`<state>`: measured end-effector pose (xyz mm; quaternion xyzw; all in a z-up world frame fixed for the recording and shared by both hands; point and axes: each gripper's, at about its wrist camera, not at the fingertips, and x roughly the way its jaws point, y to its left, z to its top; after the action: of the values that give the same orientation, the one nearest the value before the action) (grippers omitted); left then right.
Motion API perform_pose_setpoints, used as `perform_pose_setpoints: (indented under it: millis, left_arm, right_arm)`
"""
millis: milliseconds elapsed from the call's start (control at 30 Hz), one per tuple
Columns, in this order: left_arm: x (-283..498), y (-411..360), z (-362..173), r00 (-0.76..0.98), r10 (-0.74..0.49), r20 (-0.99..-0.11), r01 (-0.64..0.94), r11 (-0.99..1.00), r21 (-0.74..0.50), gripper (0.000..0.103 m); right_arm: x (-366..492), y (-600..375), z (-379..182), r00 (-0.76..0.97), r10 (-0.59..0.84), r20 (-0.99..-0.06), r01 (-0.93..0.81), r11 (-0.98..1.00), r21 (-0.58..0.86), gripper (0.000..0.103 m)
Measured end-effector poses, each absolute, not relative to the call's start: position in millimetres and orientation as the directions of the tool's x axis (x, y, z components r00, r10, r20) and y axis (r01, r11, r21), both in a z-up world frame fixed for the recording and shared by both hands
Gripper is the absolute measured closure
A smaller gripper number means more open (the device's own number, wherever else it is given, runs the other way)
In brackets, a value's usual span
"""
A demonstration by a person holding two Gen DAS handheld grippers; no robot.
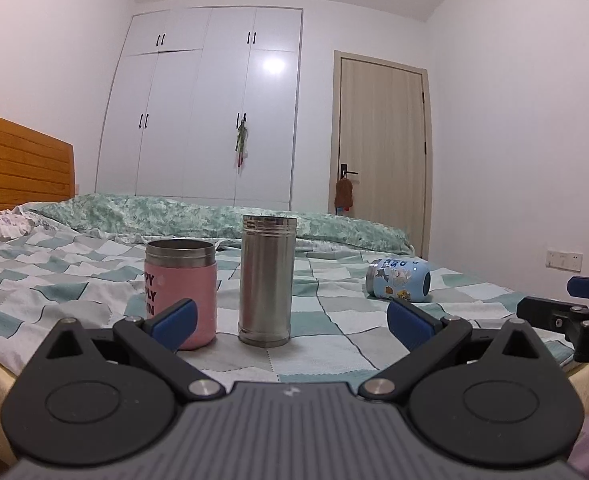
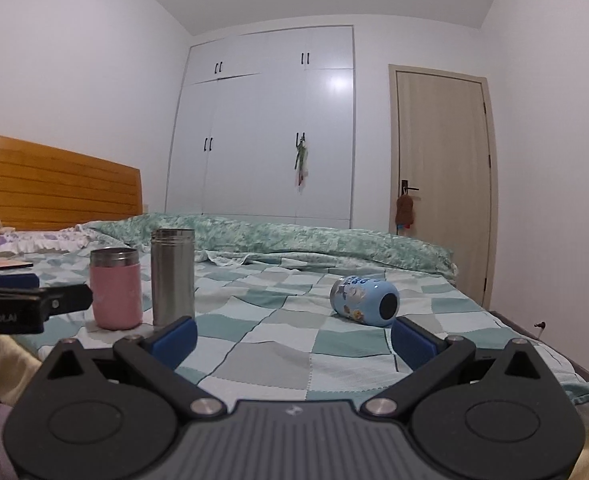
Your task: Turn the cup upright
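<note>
A light blue cartoon-printed cup [image 2: 364, 300] lies on its side on the checked bedspread [image 2: 278, 352], its base toward me; it also shows in the left wrist view [image 1: 398, 280] at the right. A pink cup [image 1: 182, 292] and a tall steel cup [image 1: 267, 280] stand upright, open ends up; both show in the right wrist view, pink [image 2: 115, 288] and steel [image 2: 173, 276]. My left gripper [image 1: 292, 324] is open and empty, just before the two upright cups. My right gripper [image 2: 294, 338] is open and empty, short of the blue cup.
A folded green quilt [image 2: 294, 240] lies across the bed behind the cups. A wooden headboard [image 2: 54, 184] is at the left, a white wardrobe [image 2: 270, 136] and a door [image 2: 442, 184] beyond. Each gripper shows at the other view's edge: right [image 1: 574, 308], left [image 2: 26, 304].
</note>
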<state>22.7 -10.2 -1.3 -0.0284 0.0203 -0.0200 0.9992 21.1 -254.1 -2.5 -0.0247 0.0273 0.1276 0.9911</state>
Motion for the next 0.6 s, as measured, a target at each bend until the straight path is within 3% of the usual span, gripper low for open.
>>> perform_pose_setpoints:
  millis: [600]
  left_arm:
    - [20.8,-12.6,-4.0,0.998,-0.047,-0.034,0.045,0.998,-0.042,0.0]
  right_arm:
    - [16.4,-255.6,-3.2,0.97,0.24,-0.047,-0.242,0.969,-0.048,0.0]
